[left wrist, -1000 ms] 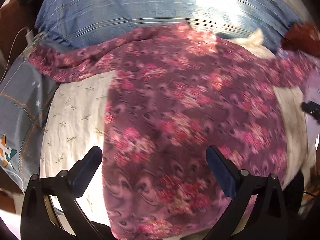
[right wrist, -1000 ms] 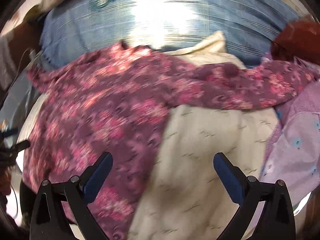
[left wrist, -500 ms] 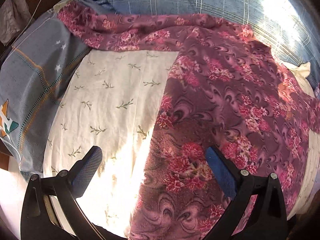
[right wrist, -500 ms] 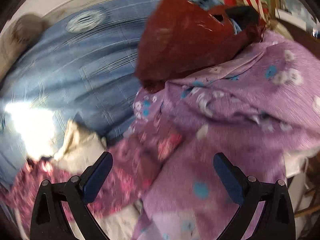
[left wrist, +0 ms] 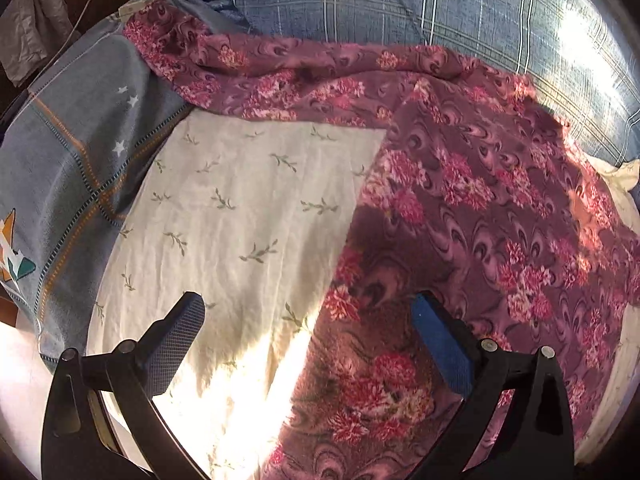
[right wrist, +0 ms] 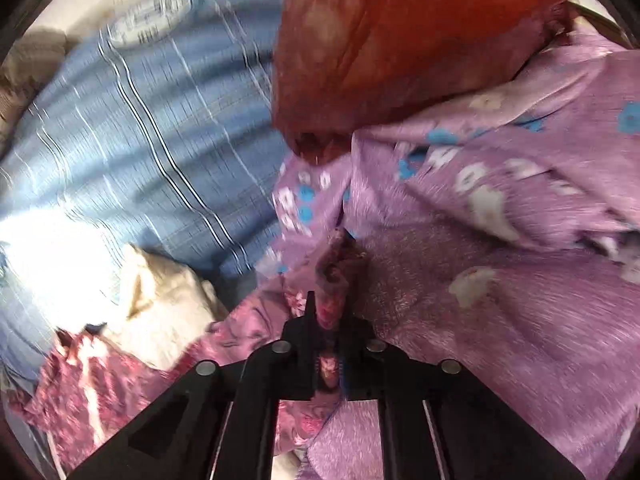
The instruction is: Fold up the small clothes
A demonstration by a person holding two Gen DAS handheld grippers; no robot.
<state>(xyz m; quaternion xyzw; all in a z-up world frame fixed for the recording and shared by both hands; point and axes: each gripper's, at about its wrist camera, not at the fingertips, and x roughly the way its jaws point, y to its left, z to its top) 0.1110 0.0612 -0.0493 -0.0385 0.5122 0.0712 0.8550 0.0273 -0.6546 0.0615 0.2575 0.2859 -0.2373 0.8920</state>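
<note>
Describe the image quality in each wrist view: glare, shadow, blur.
Left wrist view: sharp; sun glare burns out the cream sheet near the left gripper; shadow falls across the floral garment. Right wrist view: motion-blurred throughout, blown-out glare on the blue plaid bedding.

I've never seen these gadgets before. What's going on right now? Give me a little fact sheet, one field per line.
Setting: a bed with a blue plaid sheet
Garment being handled: maroon floral top, spread over a cream leaf-print cloth
Left hand-held gripper: open, above the top's edge, gripping nothing
Right hand-held gripper: shut, pinching a tip of the floral top
Nearby: lilac flowered cloth, rust-red cloth, grey-blue blanket
Folding: no fold visible yet
Image quality: right view blurred
</note>
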